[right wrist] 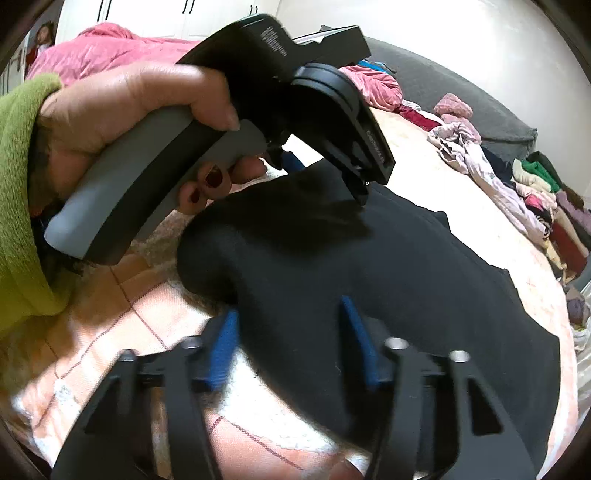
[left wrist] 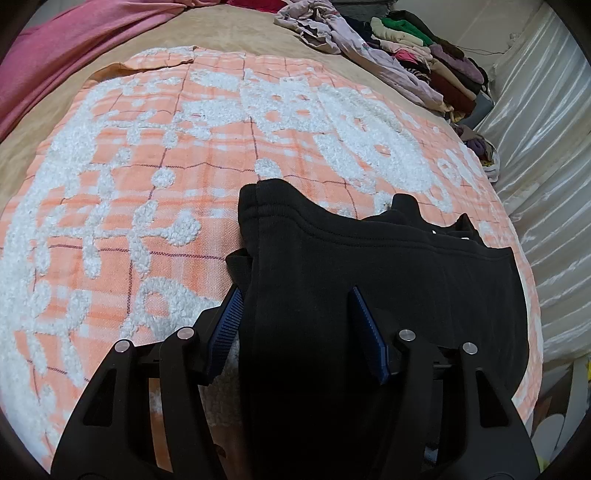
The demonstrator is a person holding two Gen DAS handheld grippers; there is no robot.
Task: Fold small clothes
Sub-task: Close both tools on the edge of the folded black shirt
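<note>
Left gripper (left wrist: 295,325): blue ribbed pads apart, black fleece garment (left wrist: 369,266) draped between and over them, not clamped. Right gripper (right wrist: 291,339): pads apart too, same garment bunched between them. Left hand (right wrist: 122,122), red nails, green sleeve, holds the left tool ahead of the right gripper; its printed lettering is unreadable. Garment lies on an orange-and-white tufted plaid blanket (left wrist: 147,166) over a beige bed (left wrist: 229,29). Beyond: pink quilt (left wrist: 74,40), pile of mixed clothes (left wrist: 417,55), white curtain (left wrist: 546,129).
</note>
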